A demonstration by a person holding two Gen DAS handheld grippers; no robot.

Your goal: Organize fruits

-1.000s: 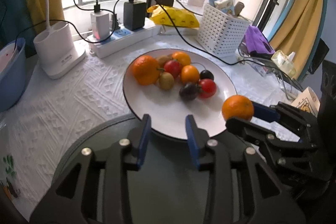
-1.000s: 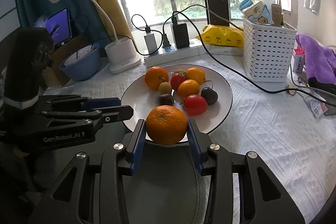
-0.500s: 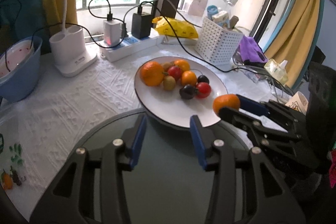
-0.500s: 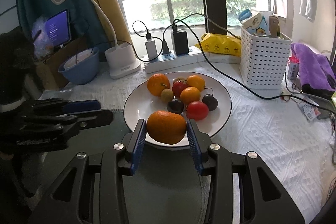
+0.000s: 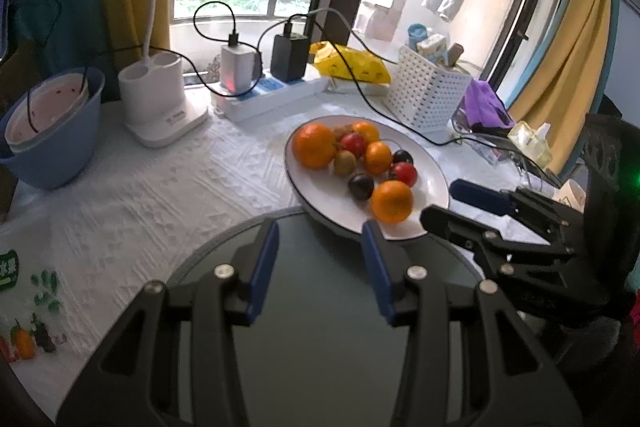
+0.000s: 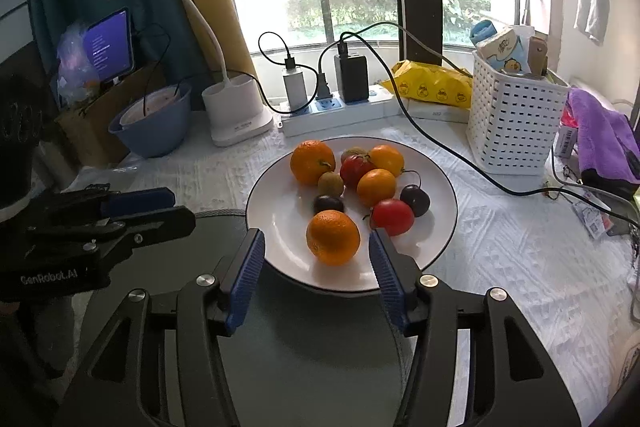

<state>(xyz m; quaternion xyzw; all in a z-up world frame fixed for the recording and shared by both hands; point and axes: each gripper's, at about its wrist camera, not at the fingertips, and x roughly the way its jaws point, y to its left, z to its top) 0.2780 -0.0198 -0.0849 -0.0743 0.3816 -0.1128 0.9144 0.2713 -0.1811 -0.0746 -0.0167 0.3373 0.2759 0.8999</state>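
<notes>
A white plate [image 6: 434,239] [image 5: 328,203] holds several fruits: oranges, red tomatoes, dark plums and a kiwi. An orange [image 6: 333,237] [image 5: 391,201] lies on the plate's near side, free between my right gripper's spread fingers. My right gripper [image 6: 316,277] is open just behind it; it also shows in the left wrist view [image 5: 444,205]. My left gripper [image 5: 318,267] is open and empty over a dark round surface [image 5: 320,347], left of the plate; it shows in the right wrist view [image 6: 160,211].
A white basket [image 6: 512,123], a purple cloth [image 6: 604,139], a yellow bag [image 6: 432,85], a power strip with chargers and cables [image 6: 340,103], a lamp base [image 6: 236,111] and a blue bowl [image 6: 154,125] stand around the plate on the white tablecloth.
My right gripper opened and let the orange go onto the plate. Both grippers drew back from the plate a little.
</notes>
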